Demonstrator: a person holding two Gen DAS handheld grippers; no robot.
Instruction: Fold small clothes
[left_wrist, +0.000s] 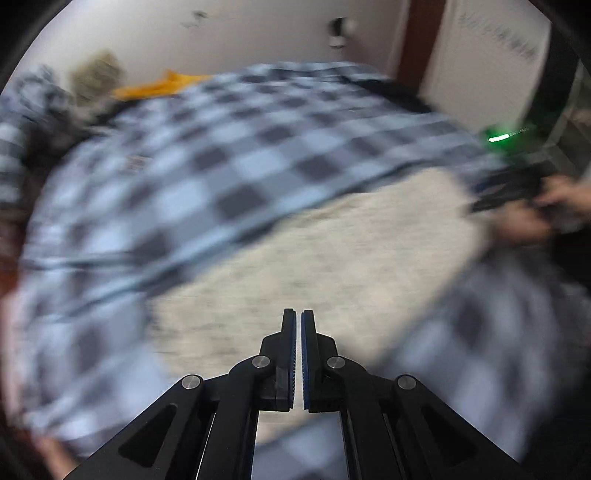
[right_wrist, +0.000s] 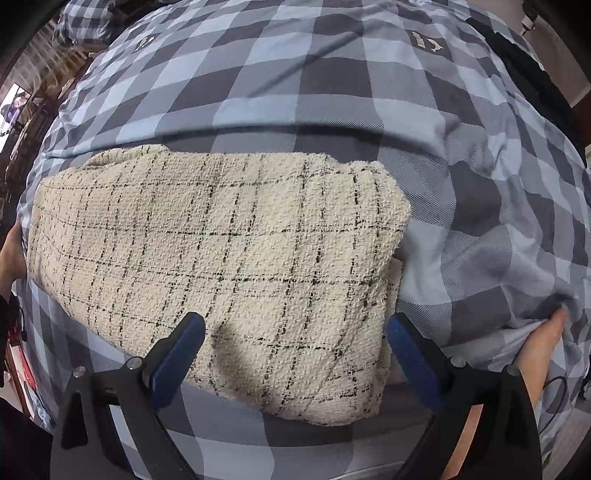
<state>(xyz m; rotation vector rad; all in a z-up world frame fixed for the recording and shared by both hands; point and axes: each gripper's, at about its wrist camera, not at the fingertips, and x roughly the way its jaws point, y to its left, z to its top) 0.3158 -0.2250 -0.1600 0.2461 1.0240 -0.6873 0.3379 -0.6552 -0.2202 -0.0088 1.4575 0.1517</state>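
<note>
Open right tongs (right_wrist: 295, 332) over cream garment (right_wrist: 221, 258), checked bedcover (right_wrist: 332, 92) around

The folded garment (right_wrist: 221, 266) is showing a cream, nubbly weave crossed by thin black lines in a loose grid. The bedcover (right_wrist: 332, 92) under it is showing a checkerboard of pale blue, mid grey and dark charcoal squares. The right gripper (right_wrist: 295, 332) is showing black arms and blue pads (right_wrist: 181, 347); the left gripper (left_wrist: 298, 317) is showing the same black with blue edging. An orange cloth (left_wrist: 162, 86) is glowing by the off-white wall (left_wrist: 258, 33)
</note>
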